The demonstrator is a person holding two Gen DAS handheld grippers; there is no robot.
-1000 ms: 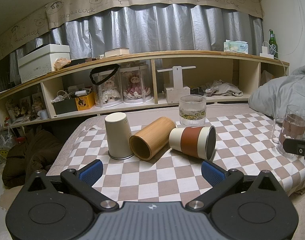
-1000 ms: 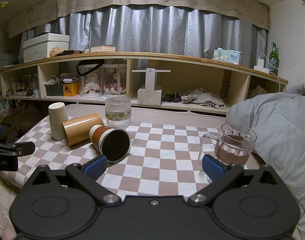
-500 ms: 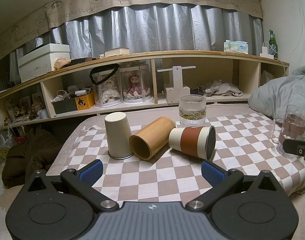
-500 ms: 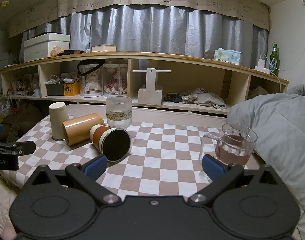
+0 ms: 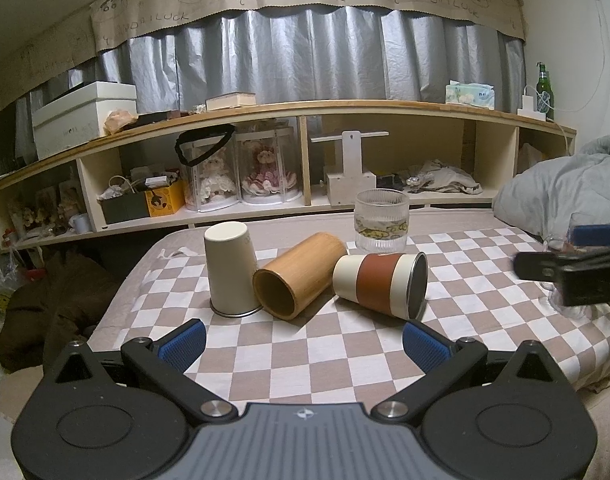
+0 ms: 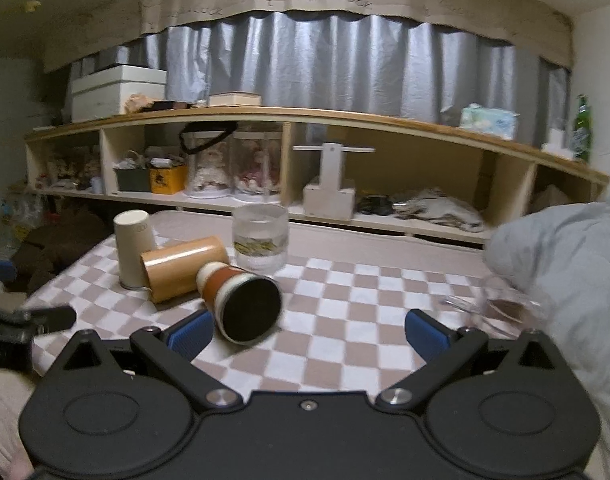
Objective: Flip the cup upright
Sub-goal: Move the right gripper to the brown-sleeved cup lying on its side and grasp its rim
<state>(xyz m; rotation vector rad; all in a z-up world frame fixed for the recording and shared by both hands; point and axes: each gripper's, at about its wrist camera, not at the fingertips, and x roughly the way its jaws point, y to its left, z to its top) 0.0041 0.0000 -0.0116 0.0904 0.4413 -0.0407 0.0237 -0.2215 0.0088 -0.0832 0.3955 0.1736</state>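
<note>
A cream and brown cup lies on its side on the checkered cloth, its dark open mouth toward the right gripper; it also shows in the right wrist view. A bamboo cup lies on its side beside it. A cream cup stands upside down at the left. My left gripper is open and empty, short of the cups. My right gripper is open and empty, close in front of the cream and brown cup.
A ribbed glass stands upright behind the cups. A glass mug with brown liquid stands at the table's right edge beside a grey duvet. A long wooden shelf runs behind the table.
My right gripper has moved forward and to the left, toward the cream and brown cup, and its view is blurred. The left gripper has stayed still. The cups have not moved.
</note>
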